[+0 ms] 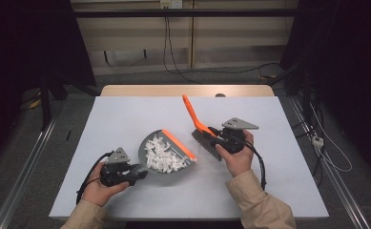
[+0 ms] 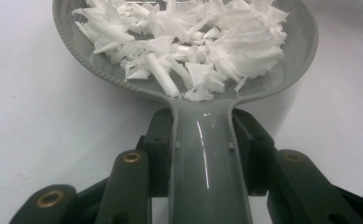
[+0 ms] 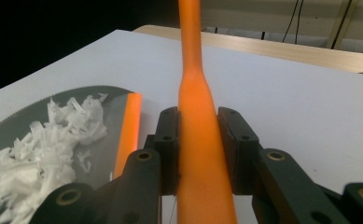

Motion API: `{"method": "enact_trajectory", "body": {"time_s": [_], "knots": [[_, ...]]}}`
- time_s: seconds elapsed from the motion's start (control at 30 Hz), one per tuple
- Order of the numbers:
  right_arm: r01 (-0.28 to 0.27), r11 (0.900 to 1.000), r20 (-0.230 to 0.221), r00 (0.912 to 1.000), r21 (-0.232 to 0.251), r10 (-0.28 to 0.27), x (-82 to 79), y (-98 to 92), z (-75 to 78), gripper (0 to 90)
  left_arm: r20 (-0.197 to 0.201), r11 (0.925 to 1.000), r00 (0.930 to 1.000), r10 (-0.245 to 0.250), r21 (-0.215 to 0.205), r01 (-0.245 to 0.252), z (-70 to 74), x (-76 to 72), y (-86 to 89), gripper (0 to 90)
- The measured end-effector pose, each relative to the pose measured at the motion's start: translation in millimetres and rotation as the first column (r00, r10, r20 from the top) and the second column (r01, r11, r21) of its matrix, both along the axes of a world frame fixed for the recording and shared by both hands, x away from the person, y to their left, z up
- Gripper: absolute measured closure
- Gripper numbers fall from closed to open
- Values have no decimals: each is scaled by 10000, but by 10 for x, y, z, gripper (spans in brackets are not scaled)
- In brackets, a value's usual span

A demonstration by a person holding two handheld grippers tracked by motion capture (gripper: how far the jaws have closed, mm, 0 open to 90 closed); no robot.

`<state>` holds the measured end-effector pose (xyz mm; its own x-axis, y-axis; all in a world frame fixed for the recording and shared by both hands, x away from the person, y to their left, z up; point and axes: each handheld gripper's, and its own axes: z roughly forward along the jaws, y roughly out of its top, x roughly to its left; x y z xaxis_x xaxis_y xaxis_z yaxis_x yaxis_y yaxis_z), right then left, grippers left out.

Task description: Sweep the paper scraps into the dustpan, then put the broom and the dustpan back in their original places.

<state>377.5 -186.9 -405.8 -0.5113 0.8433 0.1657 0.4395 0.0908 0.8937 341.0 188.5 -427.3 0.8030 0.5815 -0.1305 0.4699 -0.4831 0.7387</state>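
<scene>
L gripper (image 2: 202, 154) is squeezing the grey dustpan (image 2: 300, 51) by its handle, jaws tight on both sides. Just past the jaws, white paper bits (image 2: 193, 42) are piling in the pan. R gripper (image 3: 198, 149) is clamping the brush (image 1: 207, 138) by its orange handle, which is sticking up btwn the jaws. Pan is sitting to the R jaws' left on the white table (image 1: 126, 114).

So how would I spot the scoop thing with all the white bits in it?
Start at the white table and look at its near middle. There lies a grey dustpan with an orange front edge, its handle shut in the left gripper. Unlike the orange-handled brush beside it, it is heaped with white paper scraps.
</scene>
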Motion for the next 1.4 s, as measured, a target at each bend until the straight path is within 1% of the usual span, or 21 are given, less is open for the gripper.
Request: {"method": "enact_trajectory", "body": {"time_s": [0.07, 0.1, 0.17, 0.23, 0.27, 0.4, 0.43, 0.57, 0.63, 0.67, 0.8, 0.97, 1.0, 1.07, 1.13, 1.17, 1.2, 1.23, 1.27, 1.33, 1.4], "knots": [[99, 9999, 42, 9999, -36, -99, -11, -44, -3, 714, -35, 9998, 9998, 189, -82, -189, 2, 5, 19, 625], [131, 9999, 11, 9999, -13, -131, -20, -66, -4, 714, -52, 9996, 9996, 267, -38, -267, 7, 8, 31, 626], [215, 9998, 19, 9998, -47, -215, -30, -120, -5, 714, 27, 9992, 9992, 399, -48, -399, 10, 20, 56, 626], [341, 9994, 81, 9994, -81, -340, -39, -177, -14, 715, -32, 9979, 9981, 623, -171, -623, 9, 25, 75, 626], [383, 9992, 13, 9993, -79, -383, -45, -201, -19, 714, -25, 9973, 9975, 704, -197, -704, 10, 30, 87, 626], [639, 9979, -34, 9980, -64, -639, -62, -303, -35, 714, 113, 9938, 9942, 1073, -299, -1069, 19, 47, 133, 626], [673, 9977, -35, 9977, -53, -673, -69, -324, -33, 715, 99, 9920, 9925, 1221, -328, -1218, 22, 47, 141, 625], [839, 9963, 15, 9965, -158, -839, -94, -392, -34, 714, 58, 9876, 9883, 1521, -407, -1517, 18, 60, 187, 625], [907, 9958, 37, 9959, -128, -906, -107, -431, -31, 714, 105, 9864, 9869, 1610, -344, -1605, 19, 69, 213, 626], [960, 9953, 48, 9954, -111, -959, -115, -449, -28, 715, 114, 9835, 9841, 1775, -374, -1770, 17, 68, 219, 626], [1127, 9936, 149, 9935, -31, -1126, -144, -526, -11, 715, 110, 9788, 9796, 2007, -445, -2000, 22, 82, 273, 626], [1311, 9914, 245, 9911, -23, -1310, -184, -612, 10, 714, 77, 9680, 9686, 2485, -374, -2481, 4, 102, 319, 625], [1339, 9910, 282, 9906, -21, -1338, -191, -629, 12, 714, 49, 9634, 9641, 2655, -386, -2651, -3, 109, 323, 625], [1419, 9899, 267, 9895, -4, -1419, -205, -672, 13, 715, 86, 9561, 9563, 2923, -249, -2920, -18, 129, 335, 625], [1573, 9875, 306, 9871, -99, -1569, -214, -721, 7, 714, 20, 9452, 9453, 3262, -152, -3261, -38, 151, 346, 626], [1647, 9863, 298, 9859, -102, -1644, -215, -748, -1, 715, 4, 9371, 9372, 3487, -145, -3486, -50, 163, 350, 625], [1713, 9852, 251, 9849, -59, -1711, -215, -776, -10, 714, -80, 9310, 9310, 3649, -54, -3650, -55, 175, 361, 625], [1791, 9838, 220, 9836, -69, -1789, -214, -806, -17, 714, -60, 9244, 9244, 3815, 27, -3815, -60, 186, 371, 625], [1858, 9826, 225, 9824, -49, -1857, -215, -835, -24, 714, -16, 9149, 9149, 4037, -5, -4037, -70, 196, 378, 625], [2042, 9789, 219, 9787, -83, -2040, -213, -899, -33, 714, -2, 9060, 9061, 4231, 119, -4231, -77, 217, 396, 625], [2215, 9751, 198, 9750, -49, -2214, -214, -962, -40, 714, -65, 8944, 8945, 4470, 188, -4468, -89, 235, 403, 625]]}}
